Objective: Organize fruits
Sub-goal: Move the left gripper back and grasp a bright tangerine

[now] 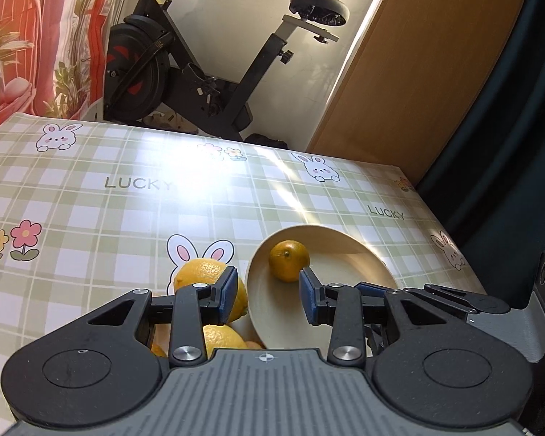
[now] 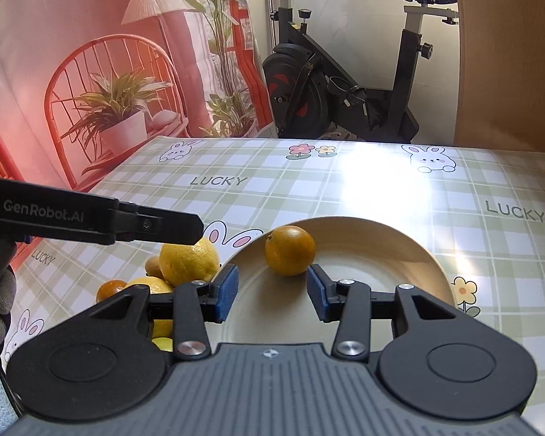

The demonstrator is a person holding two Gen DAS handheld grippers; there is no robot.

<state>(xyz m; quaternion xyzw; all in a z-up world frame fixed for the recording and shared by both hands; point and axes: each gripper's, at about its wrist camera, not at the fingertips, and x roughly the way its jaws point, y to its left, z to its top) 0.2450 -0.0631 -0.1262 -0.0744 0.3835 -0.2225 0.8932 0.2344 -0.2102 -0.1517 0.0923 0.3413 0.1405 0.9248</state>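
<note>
A small orange [image 1: 289, 260] [image 2: 290, 250] lies in a cream plate [image 1: 348, 258] [image 2: 381, 250] on the checked tablecloth. A pile of lemons [image 1: 203, 272] [image 2: 189, 263] and small oranges [image 2: 110, 289] lies just left of the plate. My left gripper [image 1: 267, 296] is open and empty, above the plate's left rim and the lemons. It also shows in the right wrist view [image 2: 185, 230] as a black arm over the top lemon. My right gripper [image 2: 272, 294] is open and empty over the plate, just short of the orange.
The table [image 2: 309, 189] carries a green checked cloth with rabbits and "LUCKY" print. An exercise bike [image 2: 345, 83] stands behind the far edge. A wooden panel [image 1: 418, 61] is at the right, a red printed backdrop [image 2: 91, 72] at the left.
</note>
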